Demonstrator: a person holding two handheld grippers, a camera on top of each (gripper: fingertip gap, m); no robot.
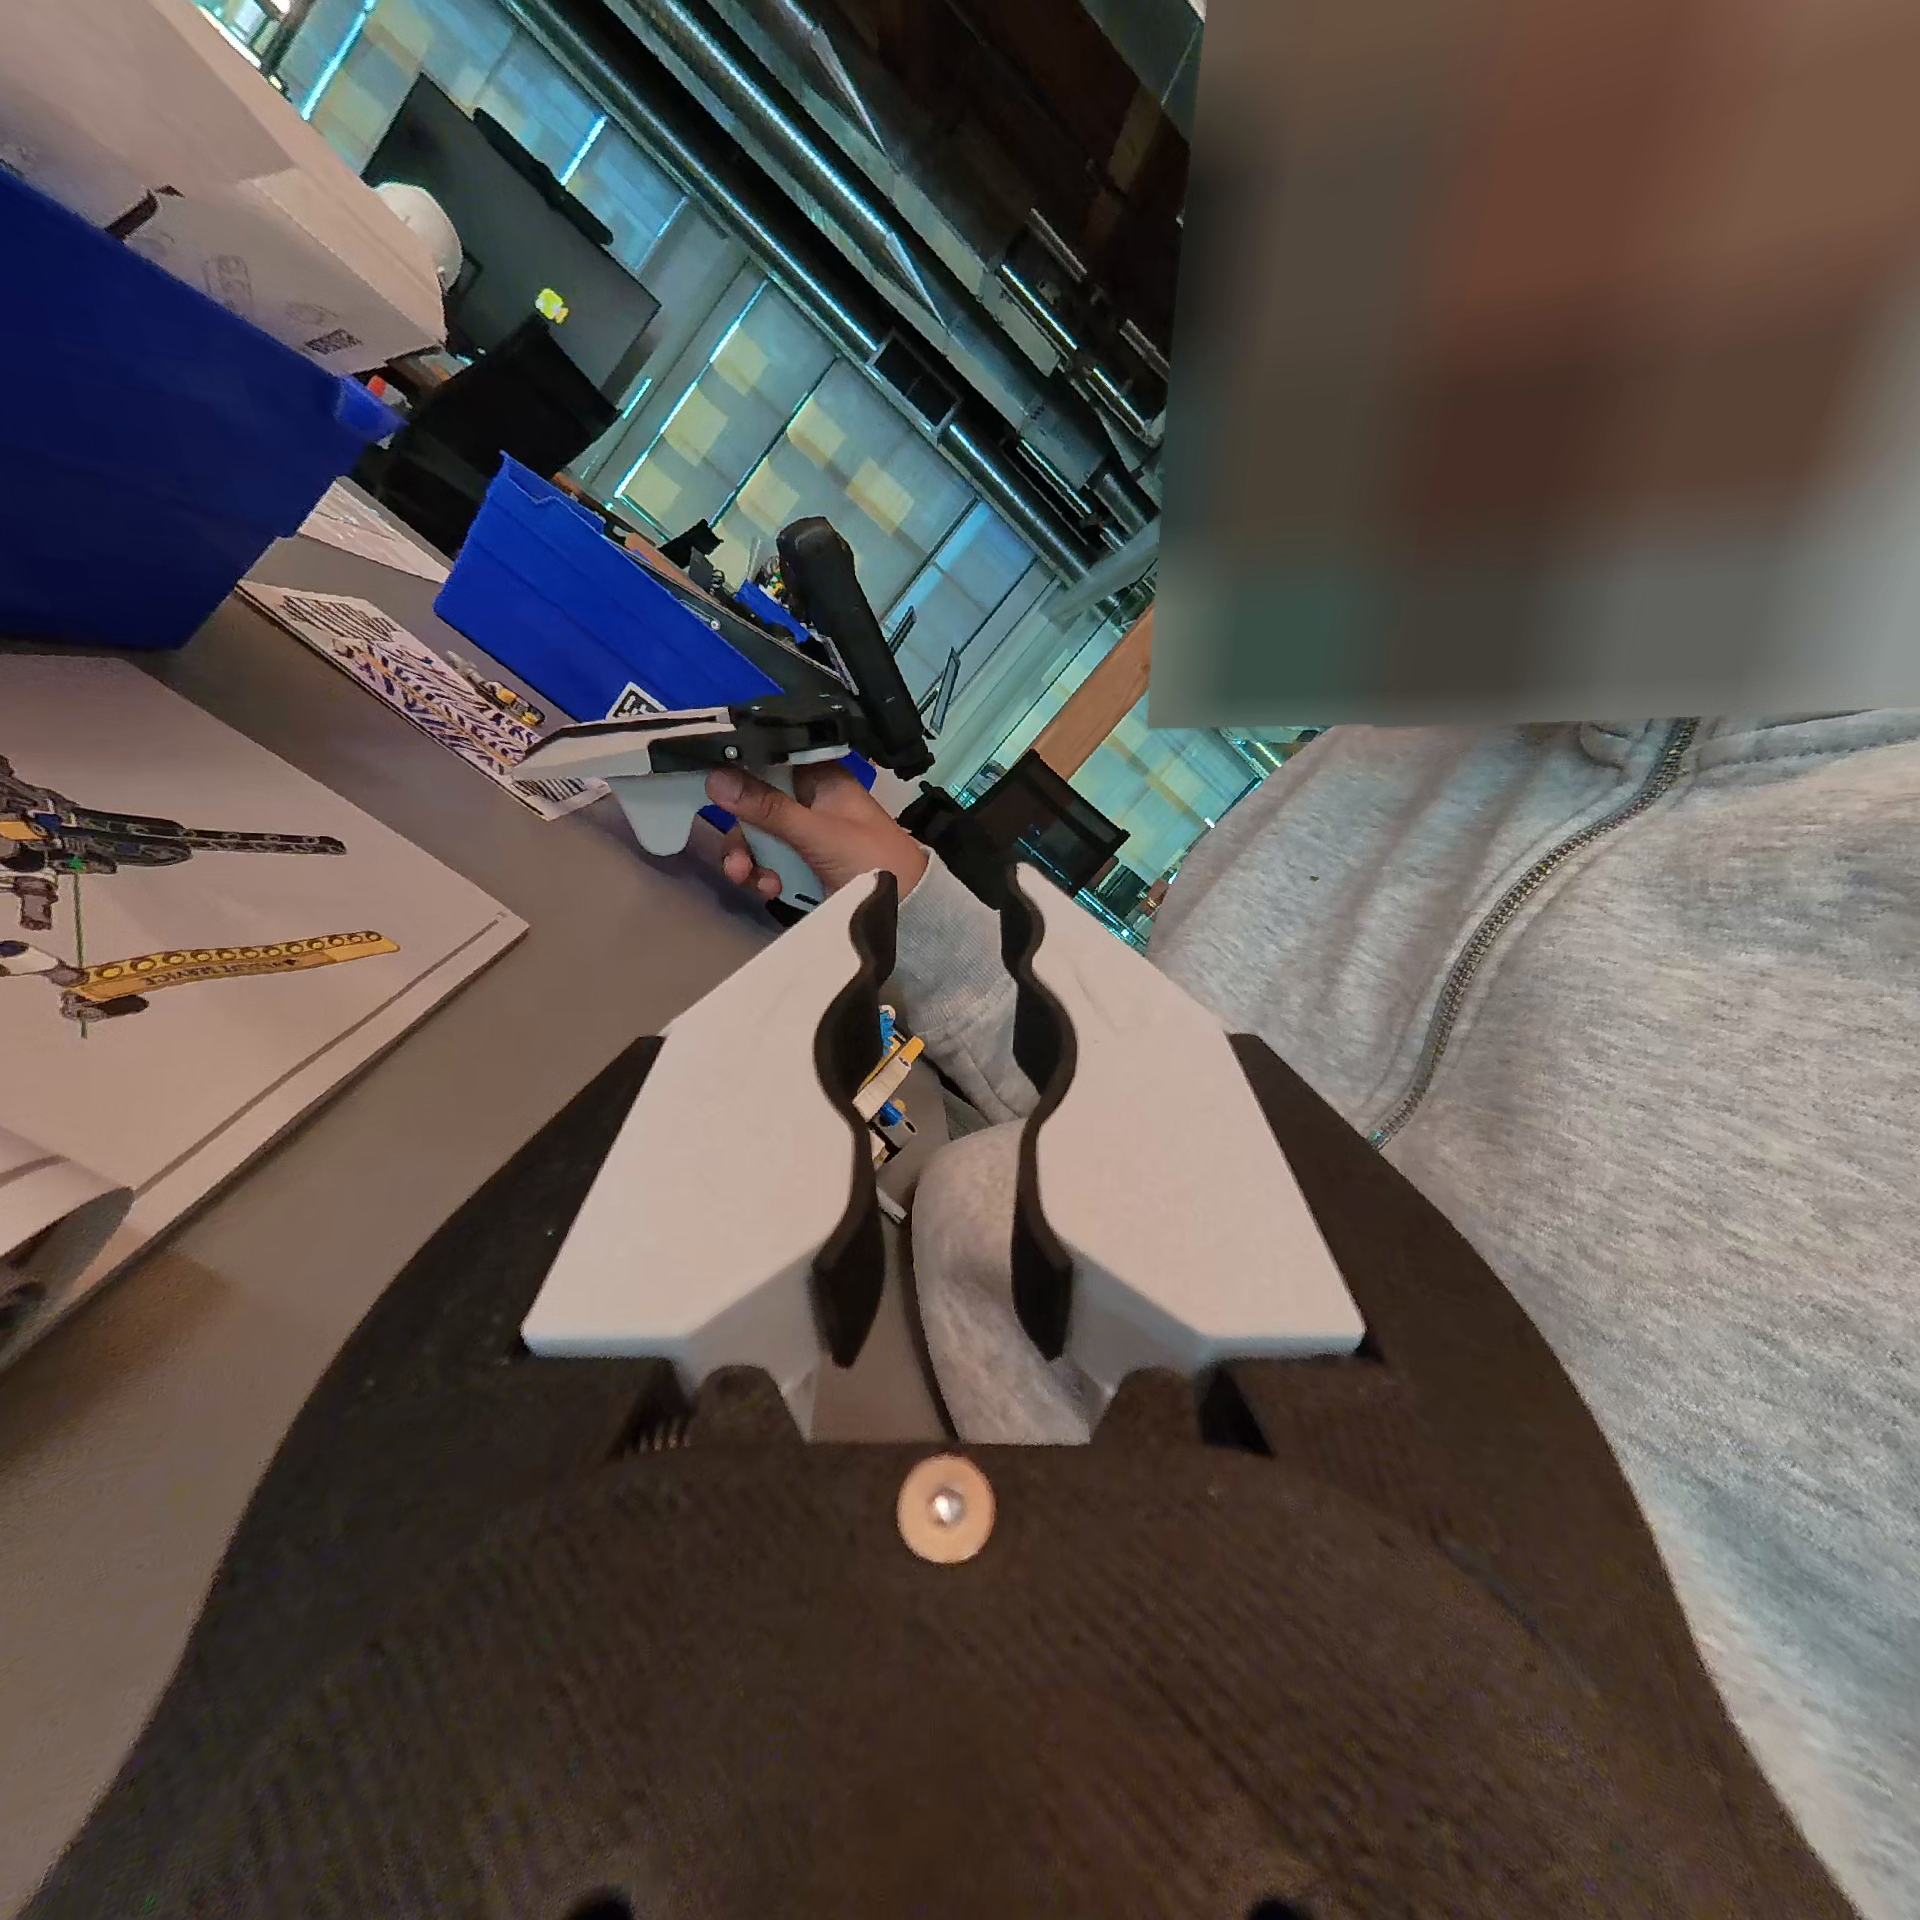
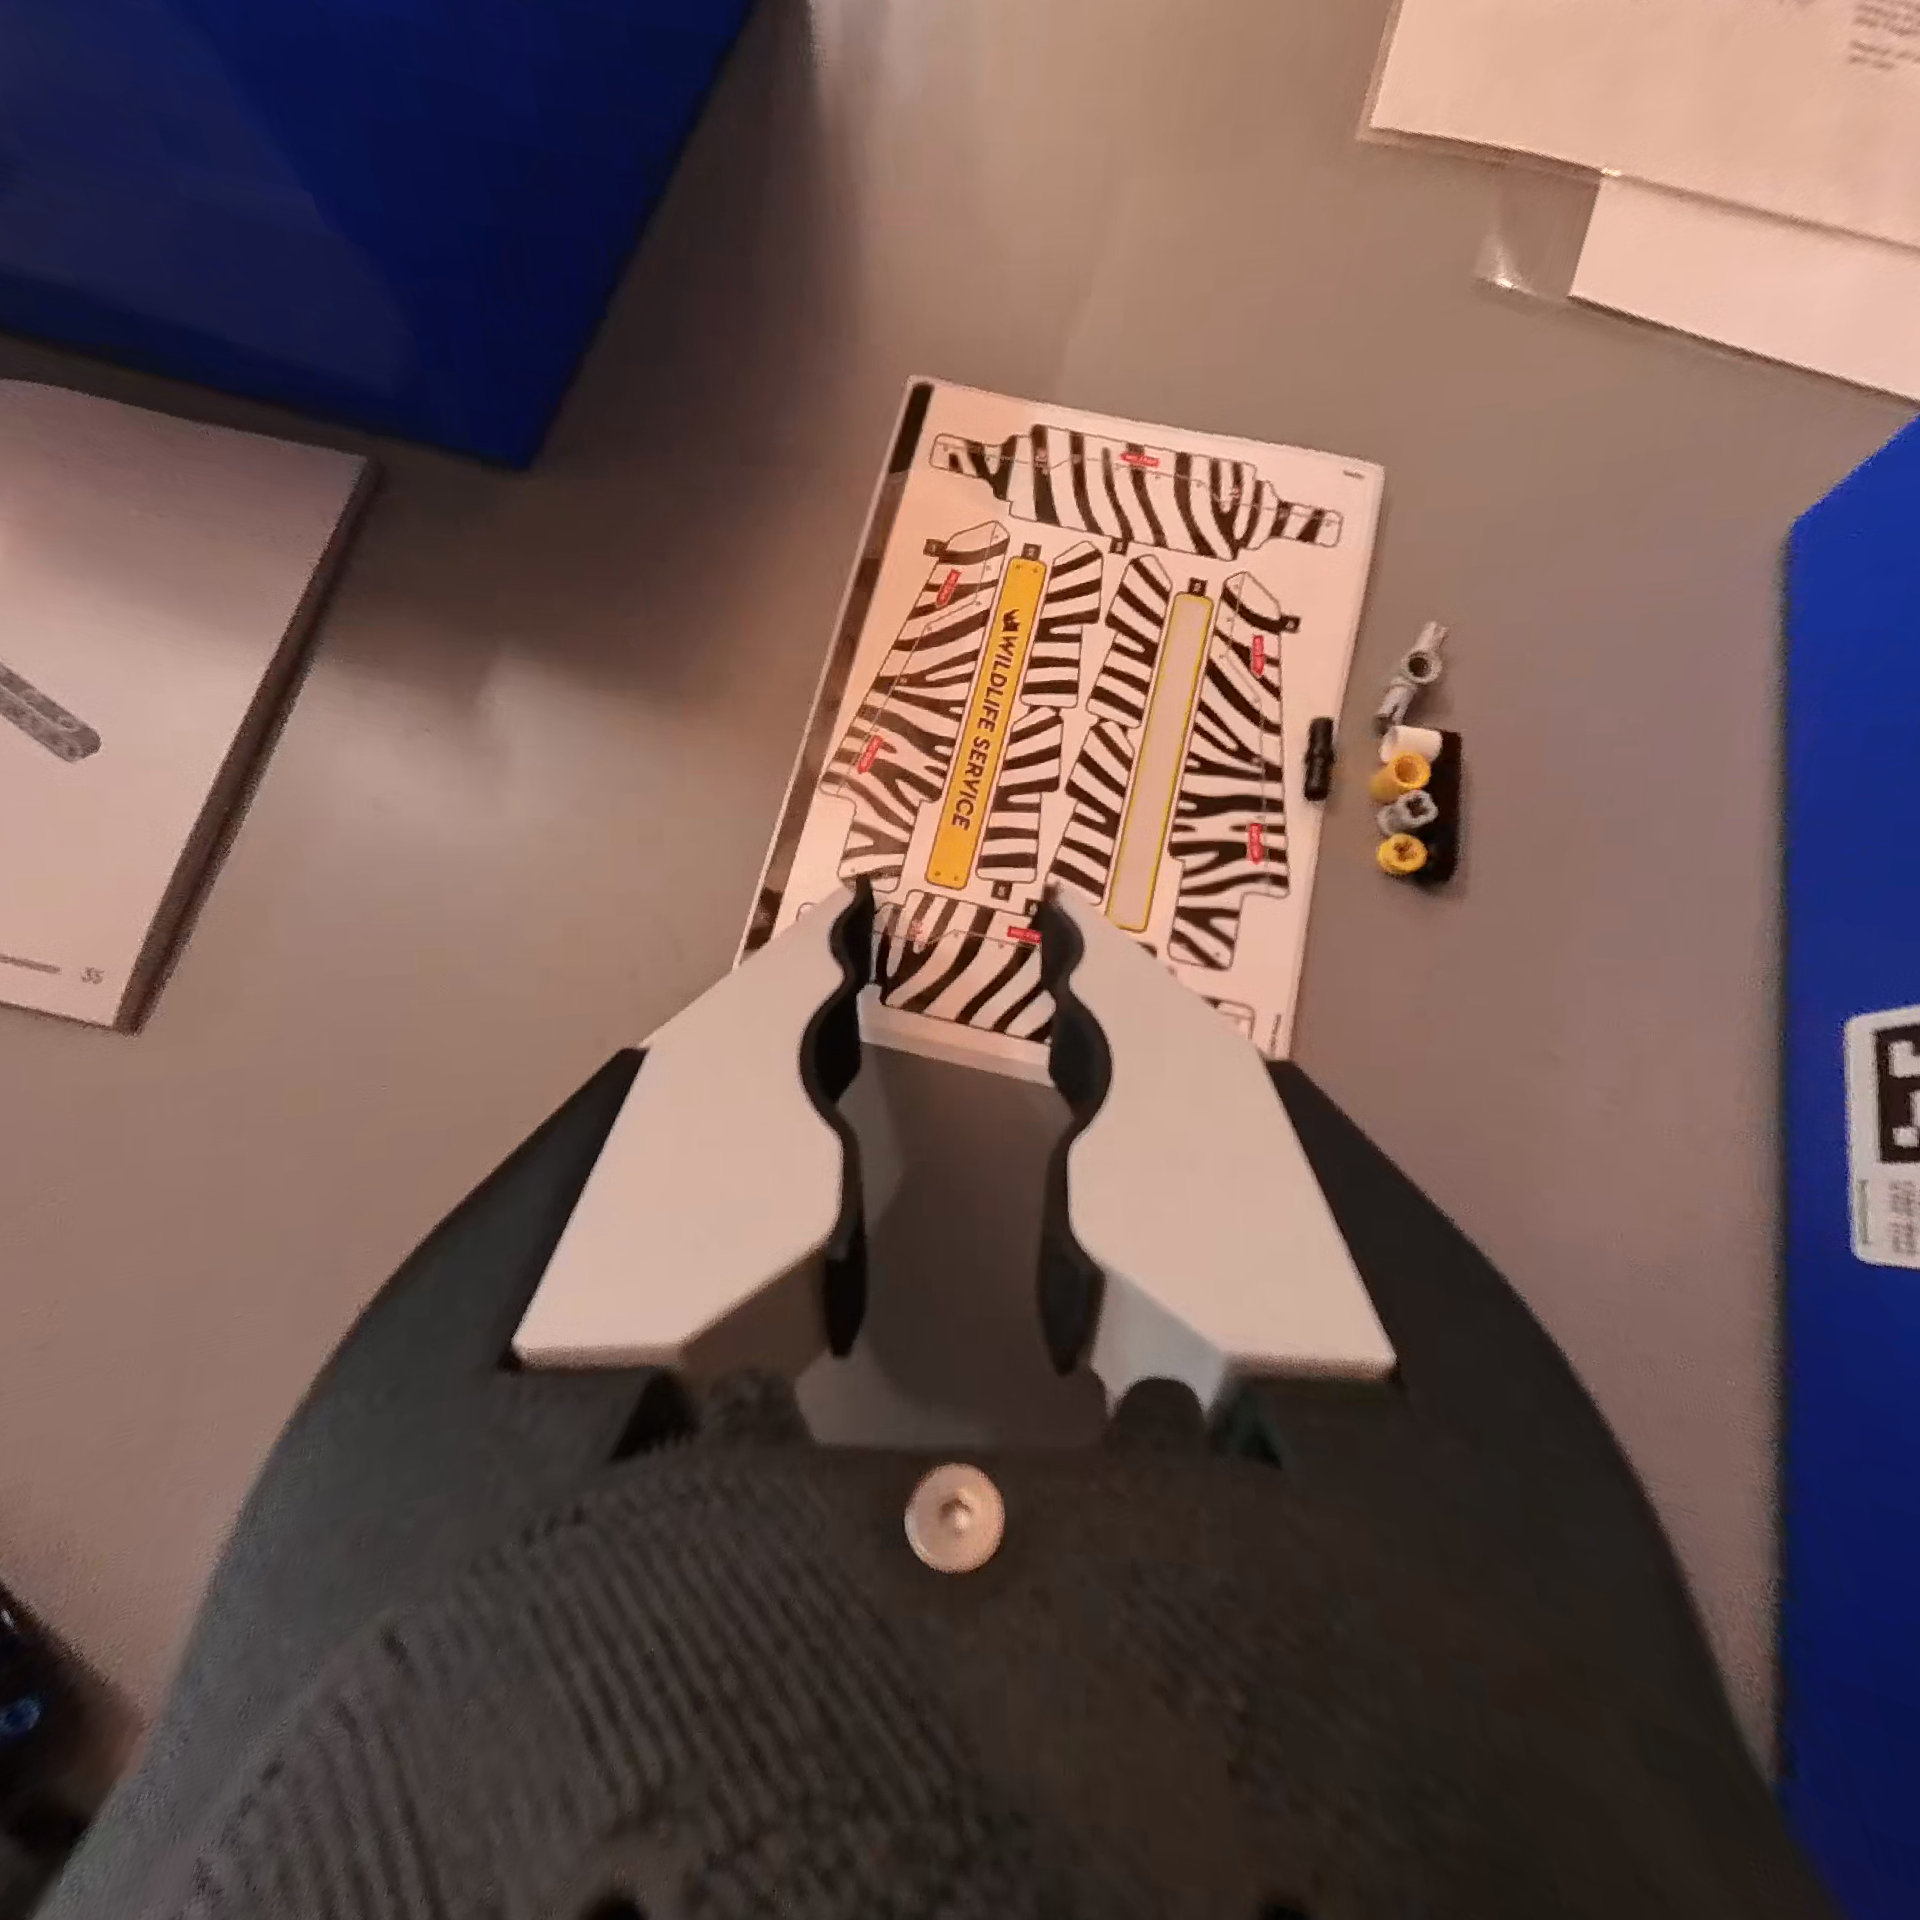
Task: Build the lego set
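Note:
In the left wrist view my left gripper (image 1: 951,883) is open and empty, tilted up toward a person in a grey hoodie (image 1: 1610,1195). A small blue, yellow and white lego assembly (image 1: 888,1081) shows beyond the gap, beside the left finger and not clamped. The right gripper (image 1: 582,748) is farther off in a hand, over the table. In the right wrist view my right gripper (image 2: 954,899) is open and empty, just above the near edge of a zebra-striped sticker sheet (image 2: 1070,707). Several small grey, yellow, white and black lego parts (image 2: 1413,769) lie right of the sheet.
An open instruction booklet (image 1: 208,935) lies at the left on the grey table (image 2: 520,727); it also shows in the right wrist view (image 2: 156,675). Blue bins stand at the back left (image 2: 312,187) and right (image 2: 1849,831). White papers (image 2: 1662,156) lie at the far right. Tip to tip, the grippers are about 30 cm apart.

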